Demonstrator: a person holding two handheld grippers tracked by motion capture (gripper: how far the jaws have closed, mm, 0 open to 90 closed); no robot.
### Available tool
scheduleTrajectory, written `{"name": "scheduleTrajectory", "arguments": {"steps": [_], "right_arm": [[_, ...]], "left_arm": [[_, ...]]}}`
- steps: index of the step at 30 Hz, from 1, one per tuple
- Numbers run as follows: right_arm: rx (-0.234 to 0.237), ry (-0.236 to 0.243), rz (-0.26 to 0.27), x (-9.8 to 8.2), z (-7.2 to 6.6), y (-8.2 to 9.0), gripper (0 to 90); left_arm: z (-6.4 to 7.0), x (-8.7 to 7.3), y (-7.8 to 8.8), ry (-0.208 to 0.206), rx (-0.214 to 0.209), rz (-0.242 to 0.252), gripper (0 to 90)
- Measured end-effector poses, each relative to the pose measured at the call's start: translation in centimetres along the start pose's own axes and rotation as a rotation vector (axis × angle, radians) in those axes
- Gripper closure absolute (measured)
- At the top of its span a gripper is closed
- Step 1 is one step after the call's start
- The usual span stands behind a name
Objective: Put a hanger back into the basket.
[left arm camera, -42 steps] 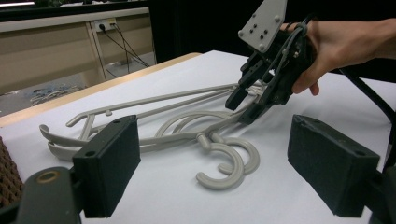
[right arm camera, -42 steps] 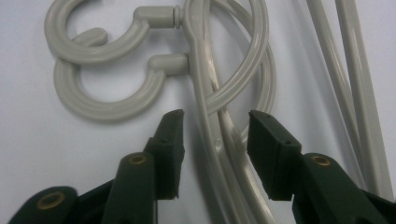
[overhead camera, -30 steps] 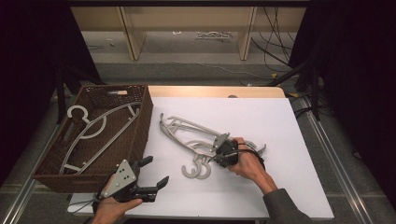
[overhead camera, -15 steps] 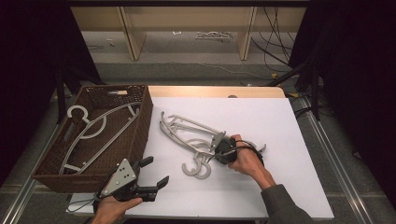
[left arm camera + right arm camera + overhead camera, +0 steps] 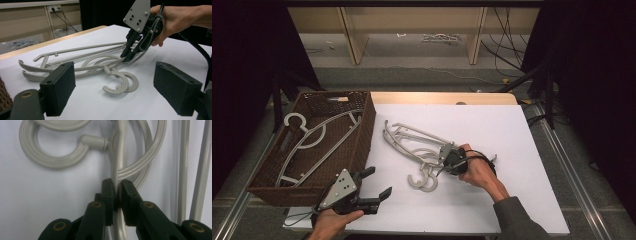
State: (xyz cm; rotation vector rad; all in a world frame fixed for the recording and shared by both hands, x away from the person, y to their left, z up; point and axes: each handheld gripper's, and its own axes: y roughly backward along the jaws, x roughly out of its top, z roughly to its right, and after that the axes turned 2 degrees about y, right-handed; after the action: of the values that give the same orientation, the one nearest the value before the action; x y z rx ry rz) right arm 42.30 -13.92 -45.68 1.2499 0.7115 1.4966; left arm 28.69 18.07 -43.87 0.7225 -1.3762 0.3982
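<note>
Two grey plastic hangers (image 5: 412, 142) lie overlapped on the white table, their hooks (image 5: 424, 181) pointing toward the front edge. My right gripper (image 5: 443, 161) points down onto them. Its jaws have just been closing and now pinch a thin arm of one hanger (image 5: 115, 165) just below its hook, as the right gripper (image 5: 117, 185) view shows close up. The left gripper view shows that right gripper (image 5: 126, 56) gripping the hanger's arm from the side. My left gripper (image 5: 379, 181) hovers low near the front edge, left of the hooks, with its pads (image 5: 60, 85) wide apart and nothing between them.
A brown wicker basket (image 5: 362, 135) stands at the table's left with more grey hangers (image 5: 312, 140) inside. Bare white surface (image 5: 492, 125) stretches behind and to the right of the right hand. Cables and shelving lie on the floor beyond the table.
Both hands and the hangers keep their places; from above, the right gripper's jaws look slightly narrower on the hanger's arm.
</note>
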Motion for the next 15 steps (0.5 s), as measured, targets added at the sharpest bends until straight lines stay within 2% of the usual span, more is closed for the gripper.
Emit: {"name": "scheduleTrajectory", "arguments": {"steps": [4, 5, 6, 15], "right_arm": [[-0.017, 0.014, 0.008, 0.0, 0.0, 0.4, 82.1], [-0.027, 0.018, 0.013, 0.0, 0.0, 0.6, 82.2], [-0.044, 0.028, 0.012, 0.0, 0.0, 0.8, 82.3], [-0.083, 0.029, 0.043, 0.0, -0.3, 2.1, 82.5]], "left_arm": [[0.0, 0.0, 0.0, 0.015, -0.006, 0.012, 17.7], [0.0, 0.0, 0.0, 0.019, 0.001, -0.002, 17.8], [0.0, -0.1, 0.0, 0.005, -0.002, -0.009, 17.8], [0.1, 0.0, 0.0, -0.010, 0.003, -0.009, 18.1]]}}
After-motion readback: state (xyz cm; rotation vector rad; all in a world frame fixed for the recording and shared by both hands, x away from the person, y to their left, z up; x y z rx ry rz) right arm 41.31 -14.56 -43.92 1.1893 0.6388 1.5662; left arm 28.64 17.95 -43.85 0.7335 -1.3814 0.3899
